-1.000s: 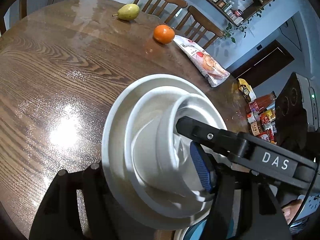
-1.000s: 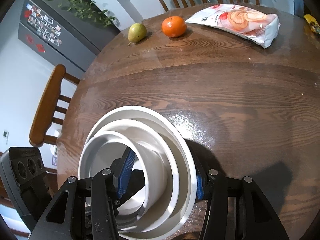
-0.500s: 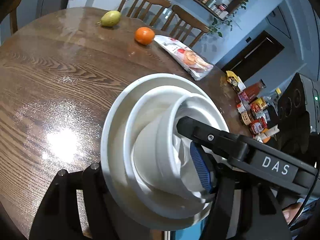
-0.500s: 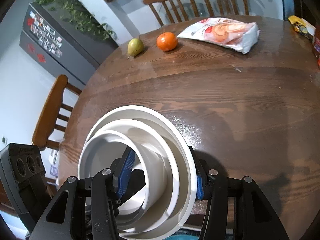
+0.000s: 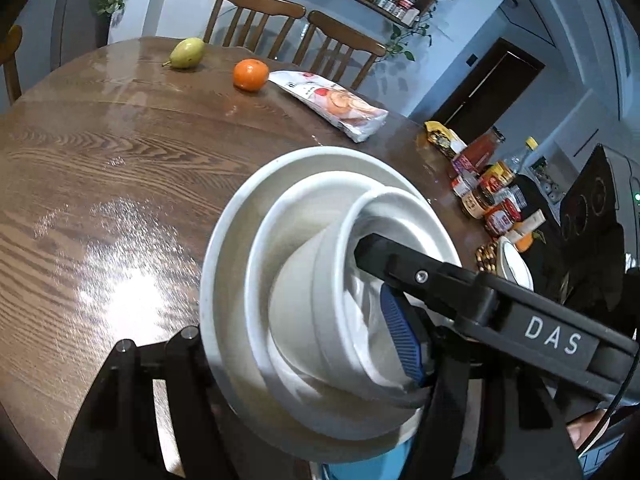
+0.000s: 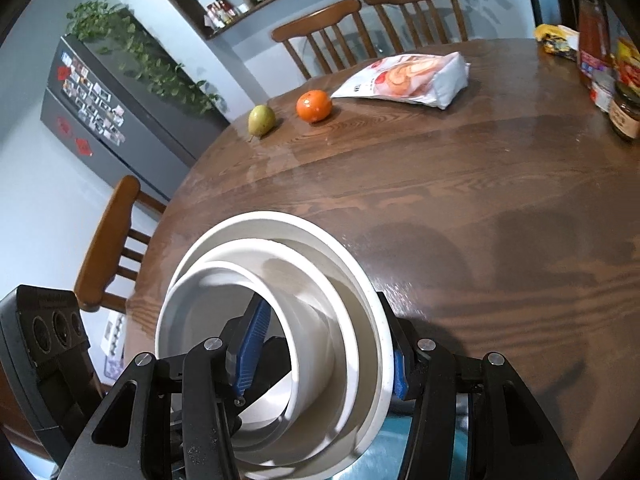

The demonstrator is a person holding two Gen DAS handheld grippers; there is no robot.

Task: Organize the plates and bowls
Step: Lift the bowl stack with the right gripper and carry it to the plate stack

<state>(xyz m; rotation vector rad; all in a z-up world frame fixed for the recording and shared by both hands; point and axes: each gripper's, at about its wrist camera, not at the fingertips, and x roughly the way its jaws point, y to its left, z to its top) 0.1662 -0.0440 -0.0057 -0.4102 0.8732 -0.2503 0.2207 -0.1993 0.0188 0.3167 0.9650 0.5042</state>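
A nested stack of white dishes (image 5: 304,208), a wide plate with two bowls inside it, hangs tilted over the near part of the round wooden table (image 5: 100,180). My left gripper (image 5: 300,340) is shut on it: one blue pad presses inside the smallest bowl, and the other finger is hidden beneath the plate. The right wrist view shows the same stack (image 6: 304,256), with my right gripper (image 6: 326,356) shut on it from the opposite side, one pad in the inner bowl and one behind the plate's rim. The black bar marked DAS (image 5: 500,304) reaches into the bowl too.
At the table's far side lie a pear (image 6: 261,119), an orange (image 6: 314,105) and a snack bag (image 6: 408,78). Jars and bottles (image 5: 488,192) crowd the right edge beside another white bowl (image 5: 514,264). Wooden chairs (image 5: 256,20) stand around the table.
Both grippers have drawn back from the table's middle and risen a little, carrying the stack with them. The fruit and snack bag now sit farther off, and the jars have come into view.
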